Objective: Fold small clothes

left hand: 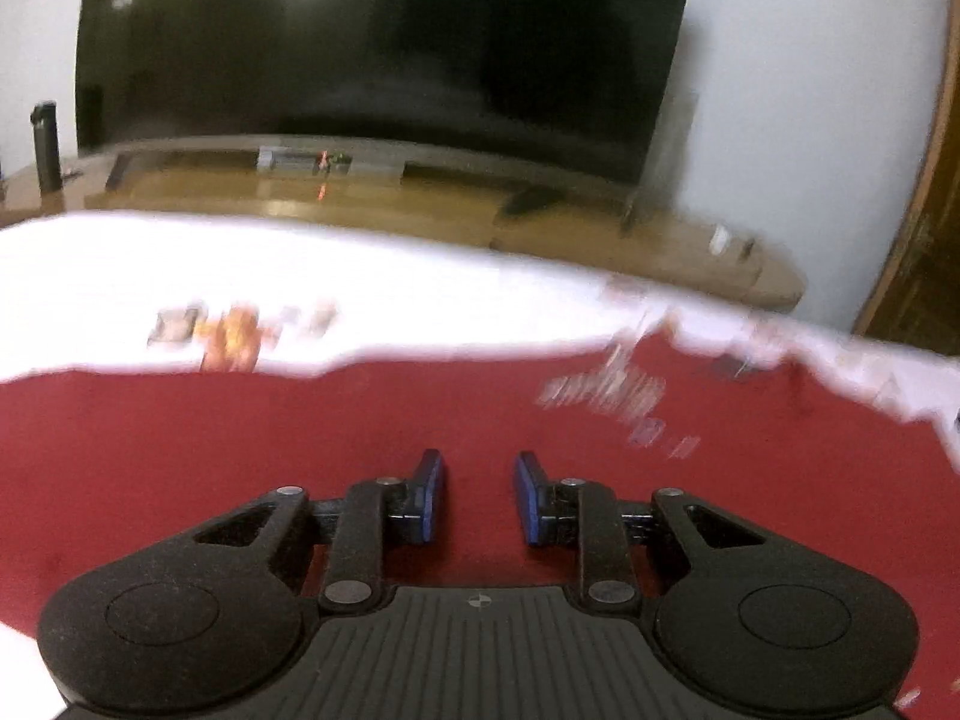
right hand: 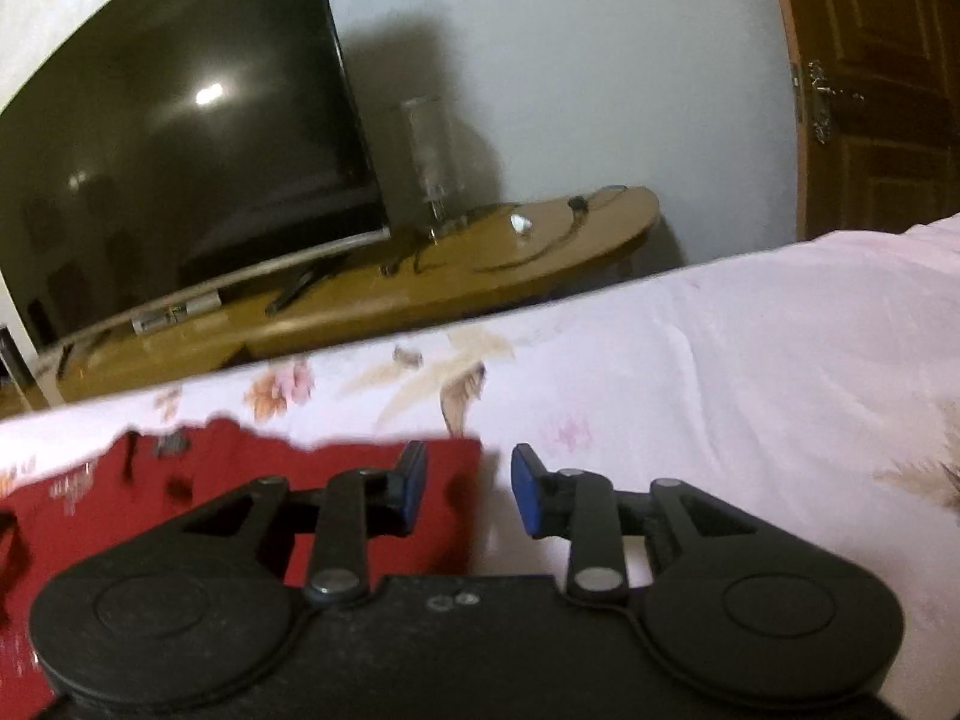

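Note:
A red garment [left hand: 240, 450] lies flat on a white floral bedsheet [left hand: 180, 276]. In the left wrist view my left gripper [left hand: 480, 495] hovers over the red cloth, jaws open, nothing between the blue pads [left hand: 431, 495]. In the right wrist view my right gripper [right hand: 468, 492] is open and empty over the right edge of the red garment [right hand: 336, 474], where it meets the bedsheet [right hand: 720, 372]. The left pad [right hand: 413, 483] is over the red cloth, the right pad is over the sheet. Pale printed marks on the garment are blurred.
Beyond the bed's far edge stands a wooden TV bench [left hand: 372, 192] with a large dark TV [left hand: 384, 42], a dark bottle [left hand: 47, 144] at its left end, and a clear cylinder [right hand: 429, 156] with cables at its right end. A wooden door [right hand: 876, 84] is at right.

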Demonstrator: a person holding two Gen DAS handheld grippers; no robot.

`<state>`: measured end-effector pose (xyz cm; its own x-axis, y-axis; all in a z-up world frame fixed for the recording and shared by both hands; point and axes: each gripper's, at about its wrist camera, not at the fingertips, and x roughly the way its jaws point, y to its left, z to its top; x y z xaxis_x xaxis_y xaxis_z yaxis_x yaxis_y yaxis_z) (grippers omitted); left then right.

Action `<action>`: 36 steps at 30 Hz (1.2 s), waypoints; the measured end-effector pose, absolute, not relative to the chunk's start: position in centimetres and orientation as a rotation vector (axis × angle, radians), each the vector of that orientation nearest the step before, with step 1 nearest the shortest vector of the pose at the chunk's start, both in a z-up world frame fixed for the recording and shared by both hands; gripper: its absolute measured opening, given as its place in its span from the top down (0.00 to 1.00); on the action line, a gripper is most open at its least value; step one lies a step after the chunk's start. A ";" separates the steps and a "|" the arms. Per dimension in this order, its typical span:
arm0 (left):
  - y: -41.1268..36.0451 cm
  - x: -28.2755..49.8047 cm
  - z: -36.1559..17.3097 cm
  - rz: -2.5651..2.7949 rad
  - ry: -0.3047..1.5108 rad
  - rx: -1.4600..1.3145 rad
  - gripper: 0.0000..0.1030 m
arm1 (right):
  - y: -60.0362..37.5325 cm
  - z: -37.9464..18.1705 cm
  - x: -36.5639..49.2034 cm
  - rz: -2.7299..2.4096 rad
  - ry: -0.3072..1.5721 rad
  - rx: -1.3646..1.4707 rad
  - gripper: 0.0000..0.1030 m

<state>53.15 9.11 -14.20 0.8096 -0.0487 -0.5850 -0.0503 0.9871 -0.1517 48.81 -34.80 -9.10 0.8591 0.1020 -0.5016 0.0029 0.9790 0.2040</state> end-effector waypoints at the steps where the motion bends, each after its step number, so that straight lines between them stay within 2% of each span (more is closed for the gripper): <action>1: 9.4 53.4 -14.5 0.000 0.624 -0.169 0.75 | -34.5 -9.4 49.2 0.065 0.542 0.195 0.72; 2: 9.4 53.5 -14.4 0.003 0.626 -0.167 0.75 | -34.0 -9.8 50.0 0.086 0.565 0.179 0.77; 4: 9.3 53.4 -14.6 0.007 0.624 -0.159 0.75 | -32.8 -12.1 51.8 0.025 0.669 0.051 0.78; 7: 9.1 53.3 -14.7 0.005 0.619 -0.171 0.75 | -33.7 -11.8 51.6 -0.054 0.649 0.102 0.73; 10: 9.1 52.7 -14.3 0.020 0.613 -0.184 0.73 | -33.5 -11.0 50.1 -0.065 0.634 0.096 0.73; 12: 8.7 51.3 -13.8 0.011 0.566 -0.182 0.38 | -33.1 -9.9 48.0 -0.041 0.558 0.089 0.69; 13: 8.3 50.9 -14.0 0.003 0.569 -0.164 0.37 | -32.7 -9.7 47.1 -0.008 0.540 0.087 0.69; 15: 7.4 51.2 -14.8 0.018 0.633 -0.101 0.37 | -31.0 -10.2 46.5 0.050 0.554 0.018 0.72; 17: 7.5 51.5 -14.5 0.018 0.647 -0.103 0.37 | -29.8 -11.9 47.6 0.022 0.660 -0.056 0.69; 22: 11.4 48.3 -13.2 0.065 0.600 -0.203 0.36 | -30.3 -10.0 46.6 -0.021 0.634 0.045 0.68; 28: 24.0 40.2 -12.6 0.262 0.504 -0.369 0.37 | -30.6 -9.7 40.5 -0.003 0.607 -0.009 0.66; 35: 40.6 35.3 -15.5 0.437 0.430 -0.873 0.38 | -30.3 -10.4 35.0 -0.072 0.680 0.073 0.65; 36: 41.8 35.3 -15.9 0.412 0.422 -0.918 0.41 | -30.0 -10.3 34.5 -0.082 0.682 0.084 0.65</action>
